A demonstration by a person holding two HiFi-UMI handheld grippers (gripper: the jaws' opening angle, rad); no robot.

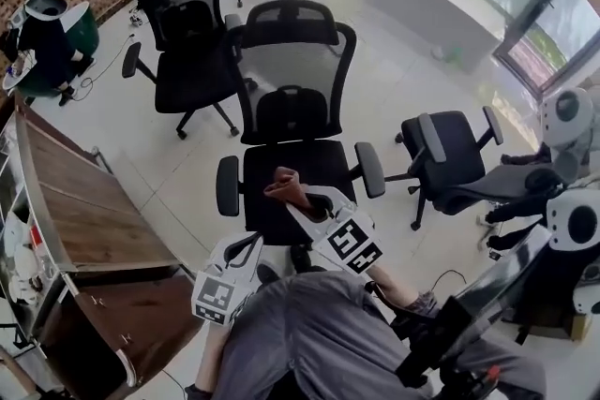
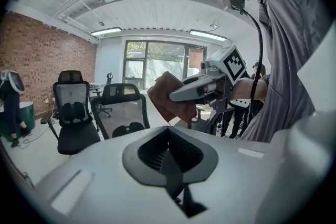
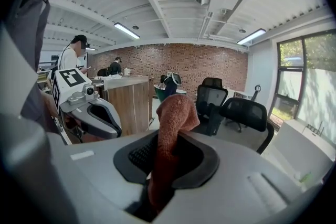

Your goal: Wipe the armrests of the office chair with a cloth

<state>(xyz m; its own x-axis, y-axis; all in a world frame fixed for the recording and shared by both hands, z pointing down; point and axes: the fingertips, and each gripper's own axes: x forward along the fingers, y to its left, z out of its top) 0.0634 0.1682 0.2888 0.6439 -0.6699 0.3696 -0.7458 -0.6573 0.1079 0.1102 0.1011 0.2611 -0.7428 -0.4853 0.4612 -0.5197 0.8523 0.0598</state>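
Head view: black office chair [image 1: 292, 112] mid-floor, seat toward the camera, an armrest [image 1: 229, 185] on either side.
Right gripper [image 1: 296, 201]: held over the front of the seat, fingers pinching a brown cloth [image 1: 284, 185] that is bunched up and sticks out past the tips.
Cloth position: above the seat, between the two armrests, touching neither.
Left gripper [image 1: 249, 244]: low, just beside the seat's front edge, fingers pressed together with nothing between.
Surroundings: more black chairs [image 1: 187, 61] behind, wooden desk [image 1: 84, 220] at the left.

Straight ahead office chair [image 1: 292, 155], armrests [image 1: 228, 186] reachable (open floor [image 1: 178, 183] either side), wooden desk [image 1: 84, 211] crowding the left
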